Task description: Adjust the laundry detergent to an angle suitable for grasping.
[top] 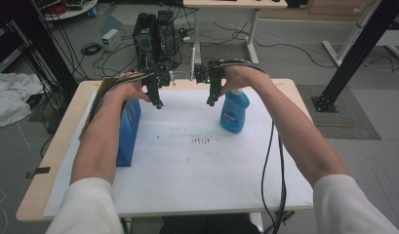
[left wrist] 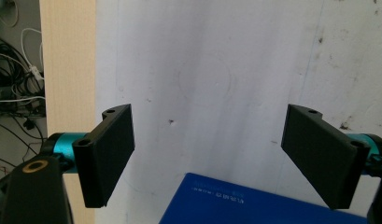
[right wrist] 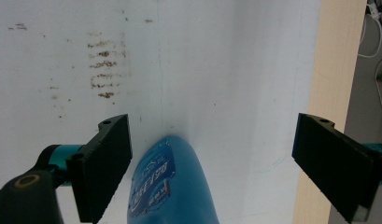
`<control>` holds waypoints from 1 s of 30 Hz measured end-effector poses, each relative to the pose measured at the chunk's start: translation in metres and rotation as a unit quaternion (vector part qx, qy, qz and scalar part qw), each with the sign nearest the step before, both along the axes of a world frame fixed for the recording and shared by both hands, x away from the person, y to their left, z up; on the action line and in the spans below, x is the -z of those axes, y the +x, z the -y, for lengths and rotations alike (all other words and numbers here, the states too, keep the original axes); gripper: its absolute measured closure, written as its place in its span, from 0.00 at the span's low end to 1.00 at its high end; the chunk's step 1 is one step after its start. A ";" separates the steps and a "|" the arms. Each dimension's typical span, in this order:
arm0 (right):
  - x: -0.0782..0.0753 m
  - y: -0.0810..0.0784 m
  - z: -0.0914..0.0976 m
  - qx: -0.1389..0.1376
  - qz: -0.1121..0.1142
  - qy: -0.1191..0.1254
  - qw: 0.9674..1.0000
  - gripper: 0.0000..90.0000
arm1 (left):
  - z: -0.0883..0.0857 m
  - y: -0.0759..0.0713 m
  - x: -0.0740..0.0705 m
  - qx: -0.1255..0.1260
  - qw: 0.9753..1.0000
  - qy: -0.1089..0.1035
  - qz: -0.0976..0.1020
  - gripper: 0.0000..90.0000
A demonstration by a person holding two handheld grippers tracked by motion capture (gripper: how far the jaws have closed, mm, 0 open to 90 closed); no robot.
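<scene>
A person's two forearms reached forward over a light wooden bench [top: 50, 161] covered by a white sheet [top: 197, 165], each hand holding a black two-jaw gripper near the far edge.

The left gripper [top: 157, 101] hung over the sheet just right of a tall blue box [top: 129, 131], which stood upright near the left edge of the bench, partly behind the left forearm. In the left gripper view the jaws stood wide apart with bare sheet between them, and the top of the blue box [left wrist: 254, 200] showed below them, not touched by either pad.

The right gripper [top: 211, 100] hung just left of a blue plastic bottle [top: 234, 113], which stood upright toward the far right of the sheet, its top hidden by the right hand. In the right gripper view the jaws were also wide apart; the blue bottle [right wrist: 172, 186] rose between them, closer to the left jaw, with no pad pressing on it.

A patch of dark smudges [top: 201, 141] marked the middle of the sheet.
</scene>
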State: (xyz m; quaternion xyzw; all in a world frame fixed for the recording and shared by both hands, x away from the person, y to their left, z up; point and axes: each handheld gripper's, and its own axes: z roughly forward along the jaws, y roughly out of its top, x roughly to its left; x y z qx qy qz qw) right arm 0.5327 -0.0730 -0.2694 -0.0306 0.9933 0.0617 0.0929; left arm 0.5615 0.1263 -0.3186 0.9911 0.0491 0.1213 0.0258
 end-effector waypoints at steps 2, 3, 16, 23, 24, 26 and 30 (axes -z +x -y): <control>0.001 0.000 0.000 0.000 0.000 -0.002 1.000 0.12 | 0.000 0.000 0.000 0.000 1.000 -0.001 0.001 0.19; 0.001 0.000 0.000 0.000 0.000 -0.002 1.000 0.12 | 0.000 0.000 -0.001 0.000 1.000 -0.003 0.000 0.19; 0.001 -0.002 0.004 0.006 0.007 -0.009 1.000 0.12 | 0.003 -0.001 -0.001 0.002 1.000 0.001 0.003 0.19; 0.003 0.000 0.004 0.006 0.005 -0.009 1.000 0.12 | 0.004 -0.003 -0.006 0.002 1.000 0.001 0.011 0.19; 0.003 0.000 0.004 0.006 0.005 -0.009 1.000 0.12 | 0.004 -0.003 -0.007 0.002 1.000 0.006 0.012 0.19; 0.003 0.001 0.004 0.001 0.006 -0.012 1.000 0.12 | 0.002 -0.004 -0.006 -0.001 1.000 0.005 0.011 0.19; 0.004 0.001 0.003 -0.003 0.007 -0.018 1.000 0.12 | 0.002 -0.005 -0.007 0.001 1.000 0.002 0.010 0.19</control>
